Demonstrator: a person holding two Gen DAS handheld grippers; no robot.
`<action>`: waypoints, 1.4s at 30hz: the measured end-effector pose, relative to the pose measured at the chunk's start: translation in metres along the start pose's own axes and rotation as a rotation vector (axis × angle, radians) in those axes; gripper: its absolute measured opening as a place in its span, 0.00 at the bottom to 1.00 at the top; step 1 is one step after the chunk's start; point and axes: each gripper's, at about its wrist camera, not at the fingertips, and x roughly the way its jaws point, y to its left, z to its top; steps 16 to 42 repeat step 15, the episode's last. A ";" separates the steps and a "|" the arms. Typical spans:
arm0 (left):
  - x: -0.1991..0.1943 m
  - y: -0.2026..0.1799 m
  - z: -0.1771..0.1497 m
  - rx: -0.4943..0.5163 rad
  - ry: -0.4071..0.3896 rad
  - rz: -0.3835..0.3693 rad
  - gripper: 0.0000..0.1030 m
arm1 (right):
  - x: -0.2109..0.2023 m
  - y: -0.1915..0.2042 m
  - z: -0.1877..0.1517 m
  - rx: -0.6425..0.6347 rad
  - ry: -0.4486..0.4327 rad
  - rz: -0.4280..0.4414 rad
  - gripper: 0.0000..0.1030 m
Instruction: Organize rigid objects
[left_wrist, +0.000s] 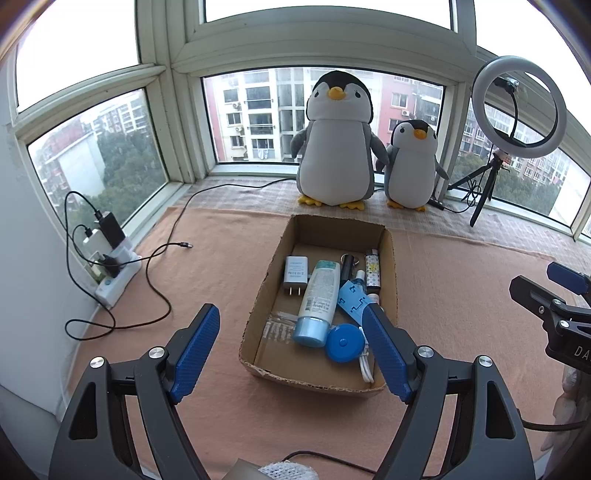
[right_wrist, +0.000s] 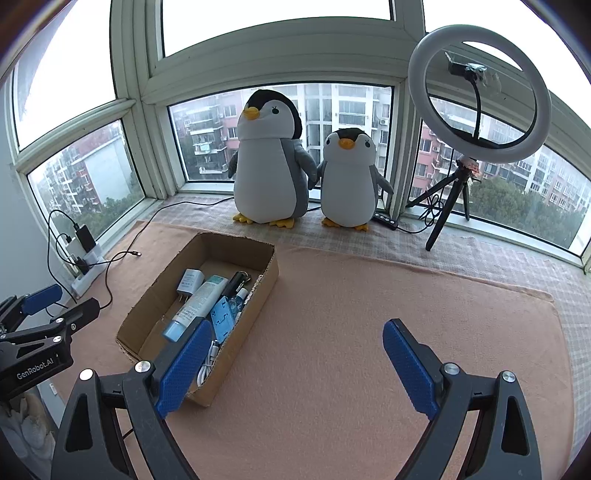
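Cardboard box (left_wrist: 391, 266), open-topped, is set at the middle of the left wrist view on a peach-coloured cloth (left_wrist: 221, 266) spread over the window ledge. Its long axis runs from the lower edge of the frame up toward the two plush penguins (left_wrist: 338, 140) at the window.

Contents, as far as can be made out:
- white plug adapter (left_wrist: 295, 275), upper left of the box, prongs pointing down the frame;
- white tube with a light blue cap (left_wrist: 316, 302), long axis along the box, cap toward the lower edge;
- round blue tape measure (left_wrist: 343, 343), touching the cap on its right;
- blue plastic piece (left_wrist: 351, 299), black cylinder (left_wrist: 347, 266), patterned lighter (left_wrist: 373, 269) and small bottle, along the right wall;
- white cable (left_wrist: 365, 365), lower right corner.

No loose item is seen on the cloth outside the box, so the sorting is judged complete or nearly so.

Left gripper (left_wrist: 291, 354): fingers spread wide, nothing held, poised directly before the near end of the box; this is the nearer of the two.
Right gripper (right_wrist: 295, 365): fingers likewise spread and empty, over bare cloth, with the box at the left of its view.

Any further pick is judged to fall to the left gripper, closing across the tube's width.
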 end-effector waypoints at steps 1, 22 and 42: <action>0.000 0.000 0.000 -0.001 0.000 0.000 0.77 | 0.001 0.000 0.000 0.000 0.002 0.000 0.89; 0.003 0.000 -0.001 0.003 0.001 0.005 0.77 | 0.004 0.001 -0.002 -0.001 0.009 0.000 0.89; 0.003 0.000 -0.001 0.003 0.001 0.005 0.77 | 0.004 0.001 -0.002 -0.001 0.009 0.000 0.89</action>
